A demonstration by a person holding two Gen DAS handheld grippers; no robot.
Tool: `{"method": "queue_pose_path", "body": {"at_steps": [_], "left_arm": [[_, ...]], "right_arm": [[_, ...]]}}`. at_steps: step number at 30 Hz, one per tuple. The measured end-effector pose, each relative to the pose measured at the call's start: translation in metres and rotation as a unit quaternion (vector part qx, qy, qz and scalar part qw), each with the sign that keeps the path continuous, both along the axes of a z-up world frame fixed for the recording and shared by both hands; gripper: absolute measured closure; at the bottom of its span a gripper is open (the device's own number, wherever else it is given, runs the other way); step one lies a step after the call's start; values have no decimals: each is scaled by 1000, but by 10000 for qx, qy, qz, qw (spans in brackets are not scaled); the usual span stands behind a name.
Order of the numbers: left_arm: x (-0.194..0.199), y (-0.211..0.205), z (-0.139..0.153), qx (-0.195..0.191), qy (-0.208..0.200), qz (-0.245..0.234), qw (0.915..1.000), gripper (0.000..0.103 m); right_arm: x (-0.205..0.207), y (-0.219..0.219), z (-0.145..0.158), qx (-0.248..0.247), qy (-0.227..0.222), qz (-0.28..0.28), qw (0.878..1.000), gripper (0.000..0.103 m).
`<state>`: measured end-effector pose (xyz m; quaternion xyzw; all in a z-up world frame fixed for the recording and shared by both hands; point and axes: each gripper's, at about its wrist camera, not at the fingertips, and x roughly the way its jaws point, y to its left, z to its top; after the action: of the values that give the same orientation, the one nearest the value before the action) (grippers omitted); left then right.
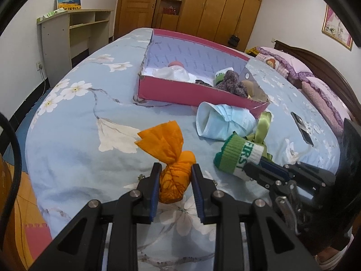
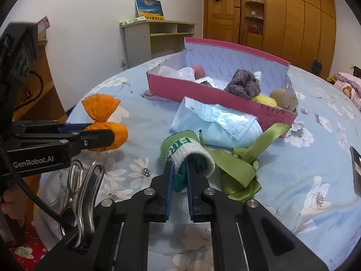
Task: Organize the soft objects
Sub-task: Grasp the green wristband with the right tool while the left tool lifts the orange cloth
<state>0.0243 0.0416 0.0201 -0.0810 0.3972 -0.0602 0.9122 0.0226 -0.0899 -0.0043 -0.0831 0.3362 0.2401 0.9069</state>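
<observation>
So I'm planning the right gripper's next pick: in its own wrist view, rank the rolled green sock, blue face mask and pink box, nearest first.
1. Rolled green sock, between the fingers.
2. Blue face mask, just beyond it.
3. Pink box, farthest, behind the mask.

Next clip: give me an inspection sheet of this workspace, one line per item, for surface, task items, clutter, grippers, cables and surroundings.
Surface: bed with floral blue sheet.
Job's things: orange cloth bundle; green-white sock; blue face masks; green ribbon; pink box holding a purple knit item and other soft things.
Clutter: dark phone on the sheet.
Grippers: left gripper shut on the orange cloth bundle; right gripper shut on the sock's cuff.
Cables: black cable beside the left gripper.
Surroundings: wooden wardrobe, shelf desk, pillows.
</observation>
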Motion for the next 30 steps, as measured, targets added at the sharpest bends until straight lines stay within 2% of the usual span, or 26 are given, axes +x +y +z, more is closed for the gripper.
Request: {"method": "queue_pose_path", "body": {"at_steps": [7,14,24,30], "left_arm": [[-1,1,3,-13,-22,4,10000,76],[-3,1,10,-40,-111,-1,9999,76],[1,-9,28,-16,-253,-180,9995,76],[16,-14,43,-181,-263,-357,9989,76]], "right_arm": [[-1,-12,10,397,5,-13,9992,92],[-6,-18,28,649,-175,72,9977,92],[-5,-28,44,701,-346,12,9969,92],[1,-33,53,625,-422,18,9971,92]]}}
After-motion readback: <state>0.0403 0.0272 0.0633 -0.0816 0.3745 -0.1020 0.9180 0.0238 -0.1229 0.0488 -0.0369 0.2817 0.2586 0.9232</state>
